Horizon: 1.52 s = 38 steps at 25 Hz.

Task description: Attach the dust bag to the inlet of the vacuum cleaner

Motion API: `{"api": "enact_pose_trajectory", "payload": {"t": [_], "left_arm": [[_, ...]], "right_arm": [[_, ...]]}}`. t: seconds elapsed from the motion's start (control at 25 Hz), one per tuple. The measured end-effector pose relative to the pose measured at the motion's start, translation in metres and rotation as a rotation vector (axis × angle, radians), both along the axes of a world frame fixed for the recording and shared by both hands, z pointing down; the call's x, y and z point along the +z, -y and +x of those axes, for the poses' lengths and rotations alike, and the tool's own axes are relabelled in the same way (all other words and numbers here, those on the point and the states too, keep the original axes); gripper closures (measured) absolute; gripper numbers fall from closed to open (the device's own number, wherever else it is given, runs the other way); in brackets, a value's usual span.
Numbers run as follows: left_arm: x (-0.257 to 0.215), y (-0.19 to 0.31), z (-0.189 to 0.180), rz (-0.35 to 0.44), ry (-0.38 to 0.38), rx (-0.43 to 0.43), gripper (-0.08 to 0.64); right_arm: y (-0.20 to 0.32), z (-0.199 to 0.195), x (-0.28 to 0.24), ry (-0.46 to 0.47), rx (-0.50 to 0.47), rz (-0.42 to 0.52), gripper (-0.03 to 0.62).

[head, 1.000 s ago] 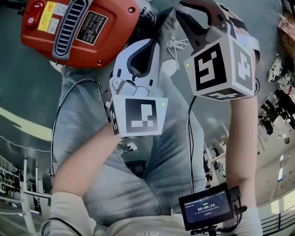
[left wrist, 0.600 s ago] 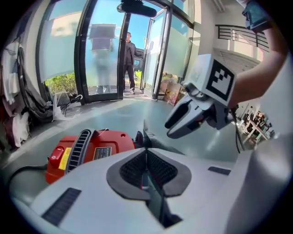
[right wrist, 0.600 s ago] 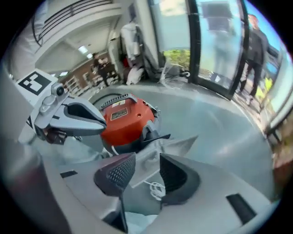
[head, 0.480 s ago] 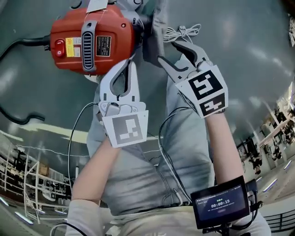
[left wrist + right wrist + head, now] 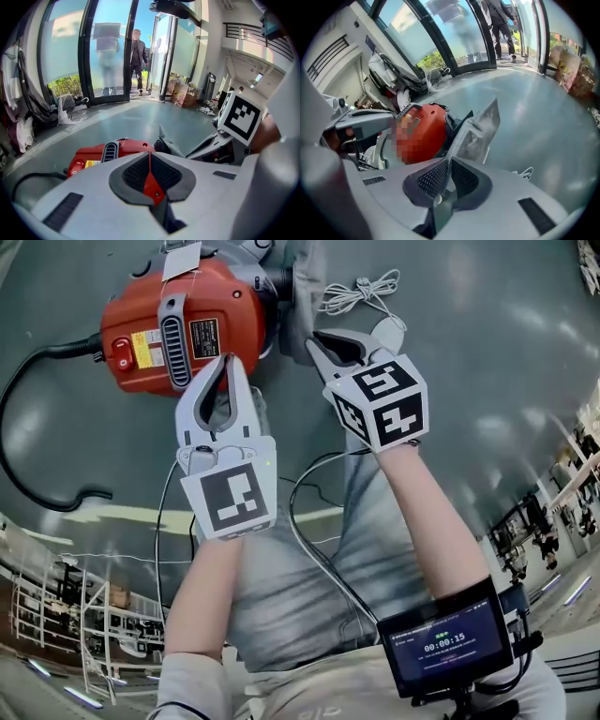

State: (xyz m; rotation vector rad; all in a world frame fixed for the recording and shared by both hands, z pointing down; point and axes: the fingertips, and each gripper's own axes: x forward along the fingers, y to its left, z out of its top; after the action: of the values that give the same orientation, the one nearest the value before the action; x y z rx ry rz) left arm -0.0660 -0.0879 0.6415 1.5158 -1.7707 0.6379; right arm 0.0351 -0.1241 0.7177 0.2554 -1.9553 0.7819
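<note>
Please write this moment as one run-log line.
left gripper: shut on vacuum cleaner | right gripper: jaws just closed on dust bag | attachment: not confirmed

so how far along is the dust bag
Looks done: grey fabric dust bag sits at the inlet of the red vacuum cleaner. In hand: right gripper has just been closing its fingers on the bag's edge. Remaining: check the seating, which I cannot judge, then release.

Dust bag [image 5: 307,287] sits right of vacuum cleaner [image 5: 202,306], touching
</note>
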Motion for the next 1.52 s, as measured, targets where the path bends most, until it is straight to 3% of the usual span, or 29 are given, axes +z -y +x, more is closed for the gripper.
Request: {"api": "enact_pose_trajectory", "payload": {"t": [0.2, 0.48, 0.68, 0.84, 1.0, 1.2, 1.32, 1.4, 1.52], "left_arm": [[0.021, -0.014, 0.015, -0.018, -0.004, 0.017, 0.545], [0.0, -0.022, 0.048, -0.032, -0.03, 0.065, 0.545], [-0.002, -0.021, 0.041, -0.006, -0.004, 0.101, 0.546], [-0.03, -0.016, 0.045, 0.019, -0.036, 0.093, 0.552], [-0.097, 0.015, 0.051, 0.054, -0.033, 0.093, 0.552], [-0.205, 0.054, 0.055, 0.078, -0.041, 0.102, 0.554], [-0.3, 0.077, 0.046, 0.168, -0.034, 0.075, 0.554], [-0.363, 0.08, 0.046, 0.24, -0.075, 0.044, 0.554], [-0.448, 0.06, 0.045, 0.319, -0.084, 0.09, 0.554]], "right_arm": [[-0.017, 0.006, 0.014, -0.001, 0.0, 0.054, 0.555], [-0.029, 0.023, -0.007, -0.002, -0.06, 0.138, 0.555], [-0.011, 0.023, -0.027, 0.114, -0.018, 0.266, 0.554], [0.005, 0.032, -0.084, 0.259, -0.043, 0.321, 0.554], [0.041, 0.017, -0.165, 0.42, -0.07, 0.285, 0.555], [0.084, -0.008, -0.283, 0.546, -0.088, 0.283, 0.555], [0.111, -0.02, -0.381, 0.652, -0.09, 0.311, 0.555], [0.115, -0.021, -0.445, 0.698, -0.1, 0.333, 0.555], [0.091, -0.016, -0.528, 0.738, -0.086, 0.392, 0.555]]}}
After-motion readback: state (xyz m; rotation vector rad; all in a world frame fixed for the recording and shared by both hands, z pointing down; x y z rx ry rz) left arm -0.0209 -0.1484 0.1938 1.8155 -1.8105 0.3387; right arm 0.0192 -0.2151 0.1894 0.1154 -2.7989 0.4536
